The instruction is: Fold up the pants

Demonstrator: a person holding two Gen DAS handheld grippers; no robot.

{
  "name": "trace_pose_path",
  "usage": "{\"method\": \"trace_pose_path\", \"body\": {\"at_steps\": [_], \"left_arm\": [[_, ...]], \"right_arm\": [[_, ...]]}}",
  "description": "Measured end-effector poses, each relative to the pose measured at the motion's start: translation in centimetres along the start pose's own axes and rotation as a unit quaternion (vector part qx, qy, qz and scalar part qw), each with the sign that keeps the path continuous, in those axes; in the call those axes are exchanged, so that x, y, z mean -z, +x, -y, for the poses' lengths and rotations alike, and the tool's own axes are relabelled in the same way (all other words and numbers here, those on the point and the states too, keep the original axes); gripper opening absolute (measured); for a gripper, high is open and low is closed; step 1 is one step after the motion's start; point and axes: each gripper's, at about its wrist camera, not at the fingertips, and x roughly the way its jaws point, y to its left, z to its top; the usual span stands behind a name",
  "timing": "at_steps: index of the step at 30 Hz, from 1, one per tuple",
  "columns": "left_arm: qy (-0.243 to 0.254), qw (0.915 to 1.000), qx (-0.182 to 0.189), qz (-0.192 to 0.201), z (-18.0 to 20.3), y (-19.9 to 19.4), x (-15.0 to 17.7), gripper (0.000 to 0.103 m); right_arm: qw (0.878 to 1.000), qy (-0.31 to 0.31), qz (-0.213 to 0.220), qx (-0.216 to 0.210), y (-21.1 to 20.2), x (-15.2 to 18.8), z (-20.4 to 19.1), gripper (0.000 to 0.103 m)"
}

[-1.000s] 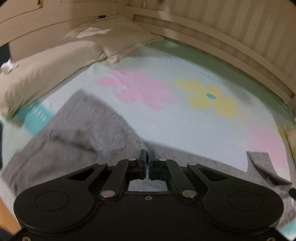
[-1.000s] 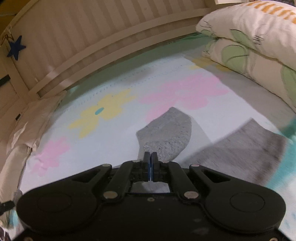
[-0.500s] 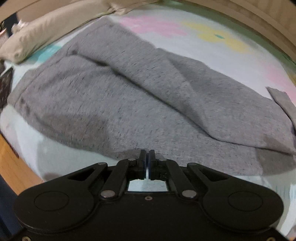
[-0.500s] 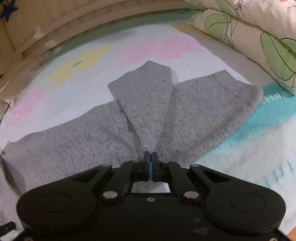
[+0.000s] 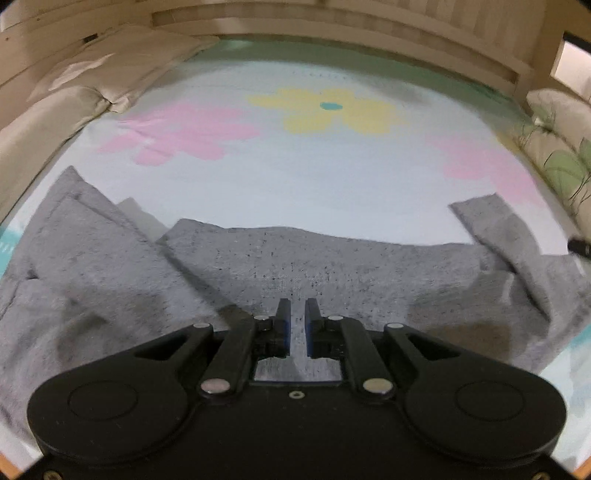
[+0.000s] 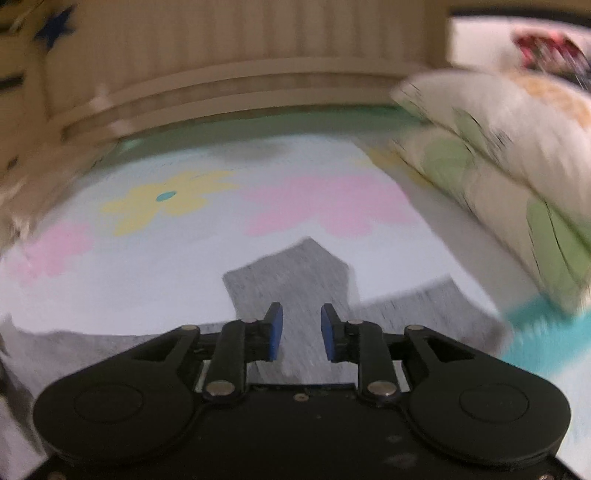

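Observation:
The grey pants (image 5: 303,266) lie spread on a bed sheet with pink and yellow flowers (image 5: 332,110). In the left wrist view they stretch from left to right, with a folded flap at the left and a leg end turned up at the right (image 5: 495,225). My left gripper (image 5: 297,312) hovers over the pants with its jaws a small gap apart and nothing between them. In the blurred right wrist view my right gripper (image 6: 298,321) is open and empty over a pointed grey leg end (image 6: 295,273).
Beige pillows (image 5: 74,96) lie along the bed's left side. Leaf-print pillows (image 6: 517,184) are stacked at the right. A wooden slatted bed rail (image 5: 332,33) runs along the far side. A teal patch of sheet (image 6: 535,332) shows at the near right.
Both grippers were shut on the grey pants half a second ago and have let go; both now stand open. Both views have tilted up toward the bed rail. The right view is blurred by motion.

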Motion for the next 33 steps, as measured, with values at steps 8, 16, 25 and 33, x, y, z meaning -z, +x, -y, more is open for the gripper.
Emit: {"method": "trace_pose_path", "body": {"at_steps": [8,16,25,33], "left_arm": [[-0.075,0.9926,0.025,-0.092,-2.9,4.9,2.9,0.014],[-0.056,0.9943,0.037,-0.083,-3.3,4.0,4.0,0.016],[-0.062,0.9938,0.037,-0.085,-3.4,3.7,4.2,0.016],[-0.053,0.9948,0.027,-0.082,-2.8,4.9,3.5,0.016]], "right_arm": [[0.984,-0.178,-0.01,0.021,6.9,-0.2,-8.4,0.03],[0.941,-0.322,-0.04,0.1,13.3,2.3,-13.6,0.029],[0.98,-0.159,-0.028,0.118,12.5,-2.6,-6.5,0.001],[0.986,0.118,-0.018,0.115,5.6,-4.7,8.2,0.001]]}}
